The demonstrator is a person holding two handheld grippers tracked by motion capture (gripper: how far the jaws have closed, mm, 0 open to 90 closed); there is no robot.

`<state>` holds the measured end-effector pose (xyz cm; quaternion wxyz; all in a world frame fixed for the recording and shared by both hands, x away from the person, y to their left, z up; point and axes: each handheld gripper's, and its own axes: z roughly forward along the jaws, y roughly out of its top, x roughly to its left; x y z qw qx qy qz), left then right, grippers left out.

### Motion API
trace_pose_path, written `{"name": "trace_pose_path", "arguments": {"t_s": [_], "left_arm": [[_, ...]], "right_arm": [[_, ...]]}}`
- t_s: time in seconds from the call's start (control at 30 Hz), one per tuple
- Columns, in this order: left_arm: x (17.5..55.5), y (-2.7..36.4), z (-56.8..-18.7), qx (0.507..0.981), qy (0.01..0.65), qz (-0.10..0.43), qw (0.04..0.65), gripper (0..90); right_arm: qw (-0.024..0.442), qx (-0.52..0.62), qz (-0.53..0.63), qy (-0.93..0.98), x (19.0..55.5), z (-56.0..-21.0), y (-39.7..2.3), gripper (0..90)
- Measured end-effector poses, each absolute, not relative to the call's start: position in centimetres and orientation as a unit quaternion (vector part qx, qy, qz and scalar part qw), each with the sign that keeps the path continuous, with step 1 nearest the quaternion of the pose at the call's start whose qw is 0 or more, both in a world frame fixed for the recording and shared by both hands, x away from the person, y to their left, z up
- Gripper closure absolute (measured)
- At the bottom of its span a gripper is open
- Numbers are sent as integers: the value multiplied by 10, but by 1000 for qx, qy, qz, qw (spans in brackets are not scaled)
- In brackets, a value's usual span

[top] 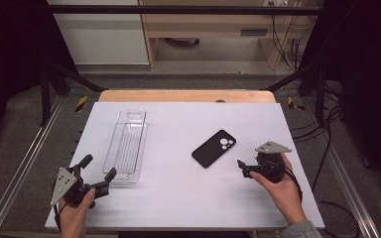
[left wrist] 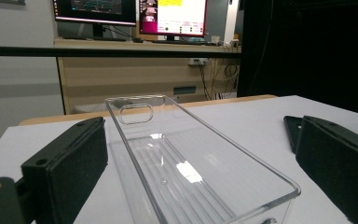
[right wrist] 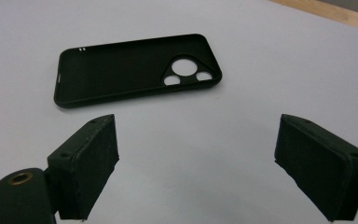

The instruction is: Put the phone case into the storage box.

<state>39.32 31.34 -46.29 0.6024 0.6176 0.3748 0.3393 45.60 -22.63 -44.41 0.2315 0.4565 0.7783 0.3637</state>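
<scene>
high view gave us a white table (top: pixel 178 198) with a clear plastic tray (top: pixel 126 147) lying lengthwise on its left half and a black phone case (top: pixel 214 148) lying flat right of centre, tilted, camera holes toward the far end. we saw the left gripper (top: pixel 98 174) near the front left corner, held in a hand (top: pixel 75 210), its jaws spread wide and gripping nothing, one tip just beside the tray's near end. we saw the right gripper (top: pixel 244 168) held in the other hand (top: pixel 280 191) on the right side, aimed toward the case, near it but apart.

left gripper view showed us the tray (left wrist: pixel 205 168) running away between the two black jaws, near end low in the middle, an oval handle slot in its far wall; the pads stood clear of its sides. a corner of the case (left wrist: pixel 292 130) peeked by the right jaw.

right gripper view showed us the case (right wrist: pixel 135 70) inside up, three round holes at one end, lying just beyond the jaw tips on bare table. the jaws stood wide apart, nothing between them, nothing touched.
</scene>
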Motion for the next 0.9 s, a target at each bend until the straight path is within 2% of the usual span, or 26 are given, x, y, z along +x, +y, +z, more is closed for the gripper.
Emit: {"name": "trace_pose_path", "arguments": {"t_s": [0.27,0.63,0.9], "left_arm": [[394,313,-463,619,374,339,602,17],[394,313,-463,620,374,339,601,16],[394,313,-463,620,374,339,600,16]], "right_arm": [[209,451,330,803,478,-435,-221,132],[201,447,292,821,498,-434,-216,118],[191,452,282,825,513,-436,-212,141]]}}
